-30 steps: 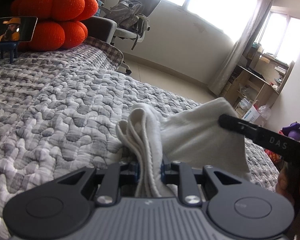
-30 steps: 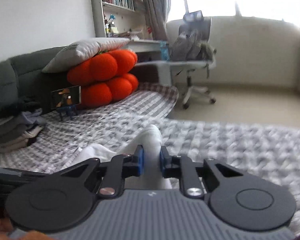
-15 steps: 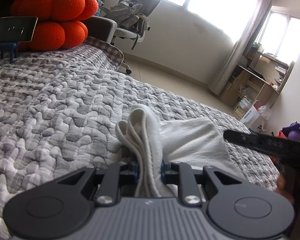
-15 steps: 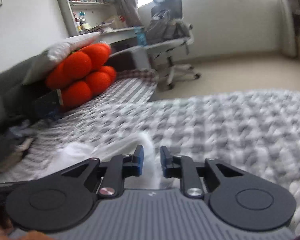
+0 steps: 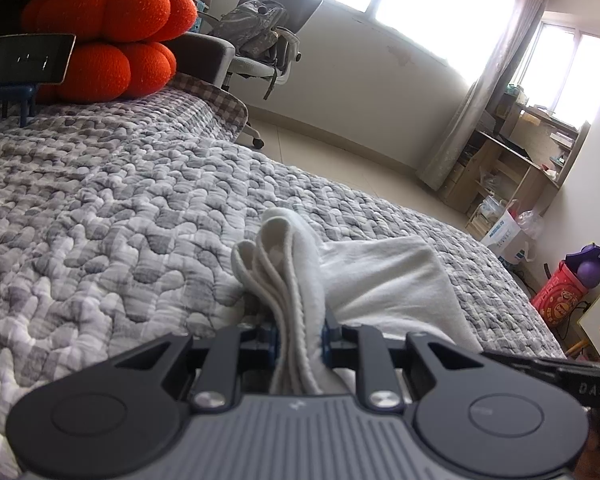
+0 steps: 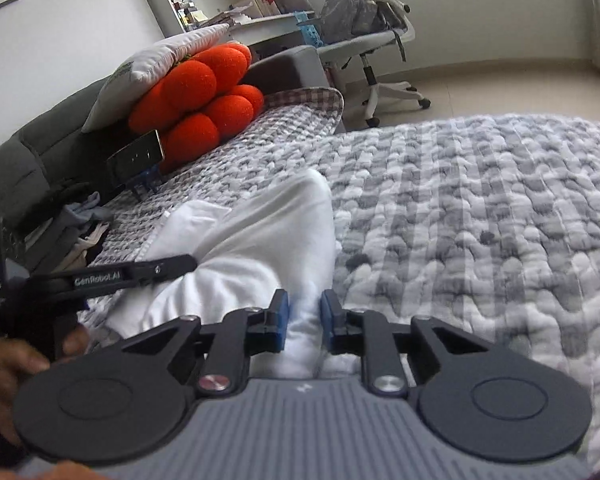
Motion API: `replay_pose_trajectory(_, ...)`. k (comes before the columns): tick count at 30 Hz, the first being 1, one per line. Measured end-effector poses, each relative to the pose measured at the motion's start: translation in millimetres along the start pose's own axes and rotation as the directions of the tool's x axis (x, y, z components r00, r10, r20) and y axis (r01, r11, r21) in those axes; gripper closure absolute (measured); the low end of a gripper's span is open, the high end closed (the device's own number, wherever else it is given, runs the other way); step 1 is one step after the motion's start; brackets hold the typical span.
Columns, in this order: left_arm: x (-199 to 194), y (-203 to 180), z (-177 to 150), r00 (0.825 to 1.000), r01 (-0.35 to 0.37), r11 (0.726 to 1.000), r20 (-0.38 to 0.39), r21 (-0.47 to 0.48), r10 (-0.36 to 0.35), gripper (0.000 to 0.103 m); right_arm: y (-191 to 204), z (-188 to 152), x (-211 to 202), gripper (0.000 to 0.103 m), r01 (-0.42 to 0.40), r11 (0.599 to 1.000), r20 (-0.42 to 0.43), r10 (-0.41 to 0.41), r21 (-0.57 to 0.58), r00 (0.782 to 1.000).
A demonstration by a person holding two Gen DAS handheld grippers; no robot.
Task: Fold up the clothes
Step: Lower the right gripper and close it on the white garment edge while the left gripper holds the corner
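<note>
A white garment (image 5: 380, 280) lies partly folded on the grey quilted bed (image 5: 120, 200). My left gripper (image 5: 300, 328) is shut on a bunched edge of it, with several layered hems standing up between the blue pads. My right gripper (image 6: 304, 312) is shut on another fold of the same white garment (image 6: 252, 248), low over the quilt (image 6: 460, 200). In the right wrist view the left gripper's finger (image 6: 132, 272) reaches in from the left over the cloth, held by a hand (image 6: 16, 368). A black part of the right gripper (image 5: 580, 376) shows at the left view's lower right.
Orange cushions (image 5: 108, 40) under a pillow and a phone on a stand (image 5: 24, 60) sit at the bed's head. A pile of folded clothes (image 6: 68, 236) lies left of the garment. An office chair (image 6: 364, 32) and a wooden desk (image 5: 520, 168) stand on the floor beyond.
The right gripper has sunk toward the bed and rolled, and the garment's raised side has come down flat on the quilt. The left gripper has kept still with its grip.
</note>
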State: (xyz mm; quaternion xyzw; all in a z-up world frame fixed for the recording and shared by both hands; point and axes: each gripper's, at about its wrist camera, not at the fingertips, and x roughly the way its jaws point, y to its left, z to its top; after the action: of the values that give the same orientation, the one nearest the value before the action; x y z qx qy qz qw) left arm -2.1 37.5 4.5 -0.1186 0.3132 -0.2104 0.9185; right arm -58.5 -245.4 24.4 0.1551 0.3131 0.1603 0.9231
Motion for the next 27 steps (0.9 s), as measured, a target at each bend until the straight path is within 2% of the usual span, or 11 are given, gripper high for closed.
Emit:
replay_pose_trajectory(8, 0, 1, 1, 1.0, 0.0, 1.0, 0.0, 0.001, 0.0, 0.083, -15, -9, -12, 0.079, -0.074, 0.993, -0.04, 0.078, 0.092, 0.996)
replay_pose_trajectory(12, 0, 1, 1, 1.0, 0.001, 1.0, -0.001, 0.0, -0.001, 0.083, -8, -13, -18, 0.081, -0.058, 0.998, -0.058, 0.06, 0.038, 0.997)
replay_pose_trajectory(16, -1, 3, 1, 1.0, 0.012, 1.0, -0.008, -0.013, -0.012, 0.083, -13, -13, -20, 0.08, -0.068, 0.996, -0.054, 0.07, 0.051, 0.996)
replay_pose_trajectory(19, -1, 6, 1, 1.0, 0.022, 0.999, -0.014, -0.03, -0.023, 0.081, -23, -10, -22, 0.078, -0.09, 0.989, -0.019, 0.093, 0.118, 0.995)
replay_pose_trajectory(21, 0, 7, 1, 1.0, 0.024, 0.999, -0.015, -0.036, -0.025, 0.081, -27, -7, -25, 0.075, -0.083, 0.985, 0.021, 0.081, 0.149, 0.997)
replay_pose_trajectory(24, -1, 6, 0, 1.0, 0.022, 0.999, -0.013, -0.034, -0.022, 0.081, -14, -6, -33, 0.073, -0.017, 0.996, 0.105, 0.008, 0.089, 0.994)
replay_pose_trajectory(27, -1, 6, 0, 1.0, 0.022, 0.999, -0.013, -0.034, -0.023, 0.08, 8, -6, -31, 0.073, -0.004, 1.0, 0.133, 0.003, 0.007, 0.991)
